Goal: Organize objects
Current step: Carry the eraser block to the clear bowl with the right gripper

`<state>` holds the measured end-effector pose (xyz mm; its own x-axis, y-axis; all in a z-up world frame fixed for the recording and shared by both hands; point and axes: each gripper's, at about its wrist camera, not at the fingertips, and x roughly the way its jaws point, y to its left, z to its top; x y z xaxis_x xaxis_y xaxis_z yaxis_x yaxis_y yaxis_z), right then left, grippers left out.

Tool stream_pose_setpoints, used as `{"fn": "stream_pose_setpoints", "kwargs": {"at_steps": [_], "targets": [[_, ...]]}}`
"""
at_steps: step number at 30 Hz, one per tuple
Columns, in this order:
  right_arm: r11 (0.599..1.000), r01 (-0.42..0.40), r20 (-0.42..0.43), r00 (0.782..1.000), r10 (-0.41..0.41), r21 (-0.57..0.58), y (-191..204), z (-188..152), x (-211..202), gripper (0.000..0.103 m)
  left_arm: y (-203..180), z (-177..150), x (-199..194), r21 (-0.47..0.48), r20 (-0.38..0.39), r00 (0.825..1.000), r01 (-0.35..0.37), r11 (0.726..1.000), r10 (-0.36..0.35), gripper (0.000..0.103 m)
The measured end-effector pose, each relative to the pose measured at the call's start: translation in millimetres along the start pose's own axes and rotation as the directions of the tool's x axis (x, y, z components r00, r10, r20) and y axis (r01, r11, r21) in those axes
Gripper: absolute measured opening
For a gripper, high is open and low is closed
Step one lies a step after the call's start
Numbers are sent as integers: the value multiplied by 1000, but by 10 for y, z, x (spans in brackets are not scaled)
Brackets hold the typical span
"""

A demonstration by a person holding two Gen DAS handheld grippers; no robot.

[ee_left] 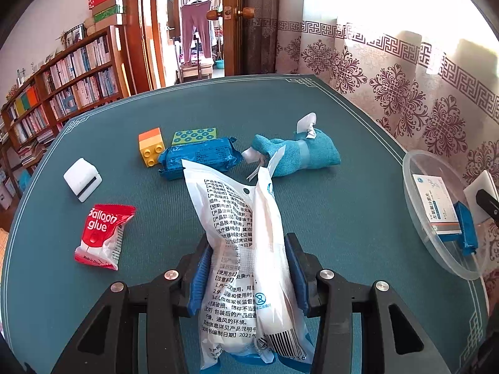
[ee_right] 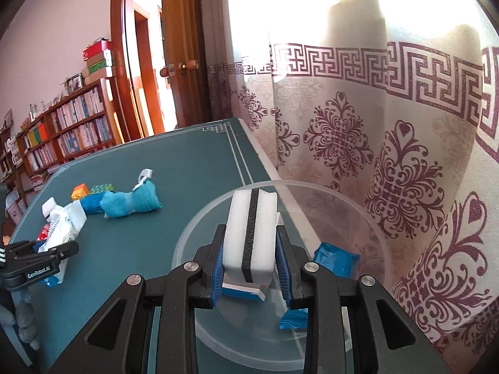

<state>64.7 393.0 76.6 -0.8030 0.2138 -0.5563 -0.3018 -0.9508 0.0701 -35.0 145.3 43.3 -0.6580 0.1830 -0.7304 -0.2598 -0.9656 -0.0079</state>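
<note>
My left gripper (ee_left: 248, 261) is shut on a white printed packet (ee_left: 240, 249), held above the teal tabletop (ee_left: 343, 193); the same gripper and packet show at the left of the right wrist view (ee_right: 62, 233). My right gripper (ee_right: 249, 249) is shut on a white sponge with a black stripe (ee_right: 251, 233), held over the clear plastic bowl (ee_right: 199, 227). That bowl (ee_left: 414, 218) holds a medicine box (ee_left: 436, 205) and a blue wrapped item (ee_left: 466, 227). On the table lie a red balloon glue packet (ee_left: 103, 237), a second white sponge (ee_left: 82, 179), a yellow brick (ee_left: 151, 146), a green brick (ee_left: 195, 135), a blue packet (ee_left: 199, 155) and a teal cloth roll (ee_left: 296, 152).
A patterned curtain (ee_left: 405, 93) hangs along the table's right edge, close behind the bowl. A bookshelf (ee_left: 62, 93) stands beyond the left edge and an open doorway (ee_left: 199, 31) lies behind the far edge.
</note>
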Motion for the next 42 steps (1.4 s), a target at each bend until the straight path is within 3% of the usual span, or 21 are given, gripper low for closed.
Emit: {"fn": "stream_pose_setpoints", "kwargs": {"at_steps": [11,24,32,42], "targets": [[1000,25,-75,997,-24,14,-156,-180,176,30,-158,4,-30,32,0,1000,20,999,-20,48],[982,-94,-191,974,125,161,-263,-337,277,30,-221,11,-52,46,-3,999,45,998,-45,48],[989,-47,-199,977,75,144,-286,-382,282,32,-310,26,-77,67,-2,998,66,996,-66,48],[999,19,-104,994,-14,44,-211,-337,52,44,-521,68,-129,111,-3,993,115,987,-116,48]]}}
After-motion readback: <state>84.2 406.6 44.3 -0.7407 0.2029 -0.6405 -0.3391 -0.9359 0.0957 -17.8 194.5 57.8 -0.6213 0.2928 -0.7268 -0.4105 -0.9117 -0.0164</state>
